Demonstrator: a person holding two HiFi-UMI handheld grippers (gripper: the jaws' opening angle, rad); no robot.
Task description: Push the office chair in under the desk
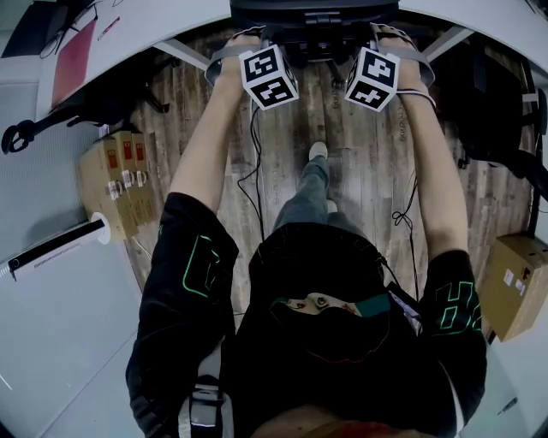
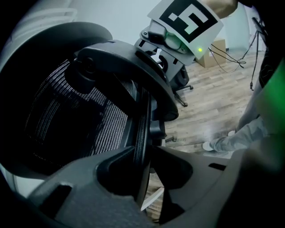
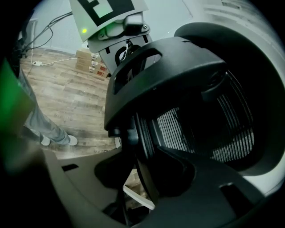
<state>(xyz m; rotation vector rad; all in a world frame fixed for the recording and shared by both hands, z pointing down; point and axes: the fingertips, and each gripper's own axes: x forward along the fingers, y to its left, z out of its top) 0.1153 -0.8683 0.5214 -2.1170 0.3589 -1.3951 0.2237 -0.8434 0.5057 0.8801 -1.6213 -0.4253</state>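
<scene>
We held the chair back (image 2: 80, 111) clamped in left gripper (image 2: 144, 178) and right gripper (image 3: 133, 187), judging an even push (no twisting) toward the desk (image 1: 163, 19) best.

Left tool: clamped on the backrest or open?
Shut on the backrest. The left gripper view shows the left tool with the rim between its jaws, both pressing it.

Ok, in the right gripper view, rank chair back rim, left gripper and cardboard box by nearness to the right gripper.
1. chair back rim, between the jaws.
2. left gripper, top centre, above the chair.
3. cardboard box, upper left, on the floor.
</scene>
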